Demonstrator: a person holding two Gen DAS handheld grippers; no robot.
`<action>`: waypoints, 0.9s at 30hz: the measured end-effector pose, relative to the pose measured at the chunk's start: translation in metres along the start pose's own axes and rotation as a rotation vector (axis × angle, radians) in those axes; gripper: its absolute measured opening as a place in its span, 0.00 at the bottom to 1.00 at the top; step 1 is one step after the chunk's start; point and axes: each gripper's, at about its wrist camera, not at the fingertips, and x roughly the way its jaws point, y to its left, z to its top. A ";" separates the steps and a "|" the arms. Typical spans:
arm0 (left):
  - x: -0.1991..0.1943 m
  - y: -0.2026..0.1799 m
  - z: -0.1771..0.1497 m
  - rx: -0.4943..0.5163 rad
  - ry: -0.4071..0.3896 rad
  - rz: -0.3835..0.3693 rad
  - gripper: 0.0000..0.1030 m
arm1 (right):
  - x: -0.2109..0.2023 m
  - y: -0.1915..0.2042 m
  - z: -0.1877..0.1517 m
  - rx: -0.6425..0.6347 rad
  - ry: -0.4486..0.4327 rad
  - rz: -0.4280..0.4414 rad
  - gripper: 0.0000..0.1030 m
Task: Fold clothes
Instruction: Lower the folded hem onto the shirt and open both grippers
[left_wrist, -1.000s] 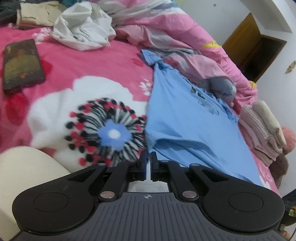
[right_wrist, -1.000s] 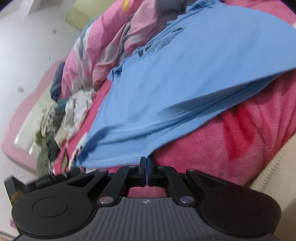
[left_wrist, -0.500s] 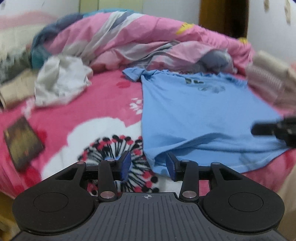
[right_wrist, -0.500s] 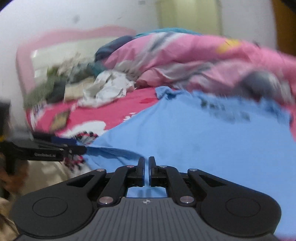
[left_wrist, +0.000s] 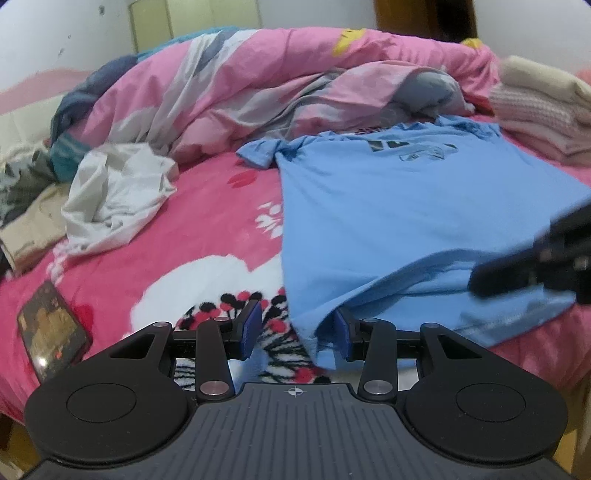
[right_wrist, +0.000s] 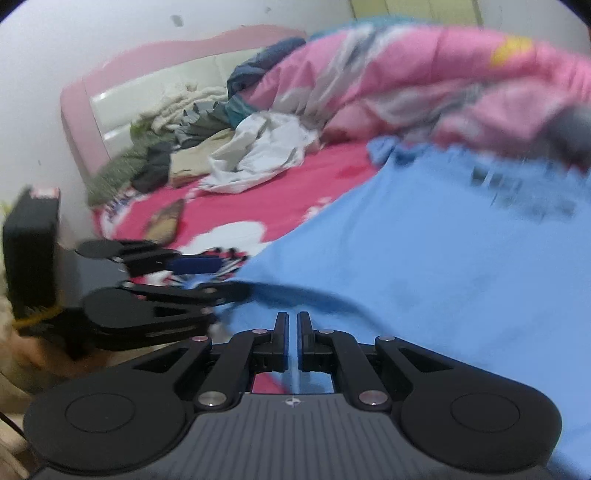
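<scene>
Though blurred, right tool (right_wrist: 293, 332) nearly closed

Black gripper (left_wrist: 294, 330), blue pads (left_wrist: 252, 325), silver screws.

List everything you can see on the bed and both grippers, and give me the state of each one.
Blue T-shirt: spread flat, bottom hem rumpled.
Left gripper: open, fingers either side of the shirt's corner.
Right gripper: nearly shut, thin gap, over the shirt's hem; grip unclear.
White garment: crumpled, unfolded.
Pink quilt: bunched in a heap.
Stack of clothes: folded.
Phone: lying flat, screen up.
</scene>
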 end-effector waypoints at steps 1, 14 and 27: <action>0.000 0.002 0.000 -0.013 0.002 -0.005 0.40 | 0.005 -0.001 0.000 0.034 0.010 0.014 0.04; 0.008 0.015 -0.002 -0.072 0.025 -0.034 0.40 | 0.040 0.001 0.001 0.117 0.046 0.022 0.24; 0.011 0.019 -0.003 -0.099 0.031 -0.047 0.40 | 0.052 -0.005 -0.002 0.154 0.029 0.007 0.07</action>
